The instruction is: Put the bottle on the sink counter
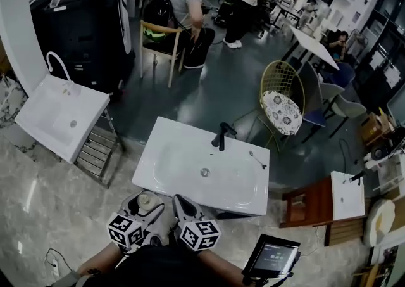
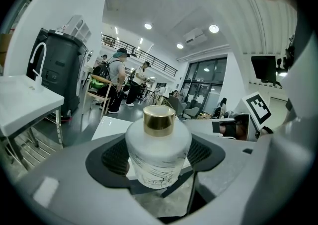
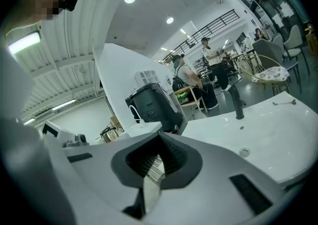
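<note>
Left gripper view: left gripper (image 2: 159, 165) clamped on the frosted gold-capped bottle (image 2: 158, 142), upright, just short of the sink counter (image 1: 180, 153). Right gripper (image 3: 151, 169) closed, empty. Carry step, prob.; next: reach fwd, set bottle on flat rim.

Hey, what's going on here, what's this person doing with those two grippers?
A person stands in front of a white sink with a gripper in each hand. The left gripper is clamped on a white frosted bottle with a gold cap, held upright near the sink's front edge and not yet set on the counter. The right gripper is shut and holds nothing. A black faucet stands at the far side of the sink.
</note>
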Demonstrator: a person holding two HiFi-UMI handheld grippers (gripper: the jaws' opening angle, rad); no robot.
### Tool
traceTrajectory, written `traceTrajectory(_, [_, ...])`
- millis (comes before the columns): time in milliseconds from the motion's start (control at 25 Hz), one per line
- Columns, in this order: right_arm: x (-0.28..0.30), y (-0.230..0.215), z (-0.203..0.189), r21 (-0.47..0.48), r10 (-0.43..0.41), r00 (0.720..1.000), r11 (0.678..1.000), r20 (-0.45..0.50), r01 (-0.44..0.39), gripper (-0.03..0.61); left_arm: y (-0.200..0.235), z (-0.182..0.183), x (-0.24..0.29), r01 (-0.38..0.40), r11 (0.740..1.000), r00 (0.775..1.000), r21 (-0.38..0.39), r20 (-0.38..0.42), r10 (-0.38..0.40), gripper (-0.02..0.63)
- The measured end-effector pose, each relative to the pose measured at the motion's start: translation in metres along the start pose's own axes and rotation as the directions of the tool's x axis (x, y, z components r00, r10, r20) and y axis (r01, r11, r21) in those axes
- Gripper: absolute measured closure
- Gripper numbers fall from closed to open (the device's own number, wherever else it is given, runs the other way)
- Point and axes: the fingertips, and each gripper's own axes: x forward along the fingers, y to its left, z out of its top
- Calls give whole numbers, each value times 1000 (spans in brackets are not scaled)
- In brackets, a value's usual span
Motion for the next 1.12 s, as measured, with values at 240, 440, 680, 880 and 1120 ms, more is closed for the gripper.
traceTrajectory(240, [27, -43, 23, 21, 14, 1000, 1000, -4, -14, 583, 10, 15, 52, -22, 1000, 1000, 2, -16, 22, 276])
traceTrajectory(440, [51, -79, 36, 53, 37, 999, 998, -20, -36, 583, 22, 27, 93, -55, 998, 998, 6, -34, 56, 276])
traceTrajectory(680, [73, -110, 52, 83, 59, 998, 995, -28, -57, 583, 40, 39, 126, -113, 994, 993, 13, -46, 113, 276])
traceTrajectory(880, [79, -127, 65, 86, 66, 998, 994, -22, -63, 583, 44, 44, 141, -149, 989, 988, 7, -38, 150, 276])
traceTrajectory(1120, [86, -135, 62, 90, 67, 997, 994, -37, -63, 583, 53, 49, 147, -174, 985, 984, 8, -37, 174, 276])
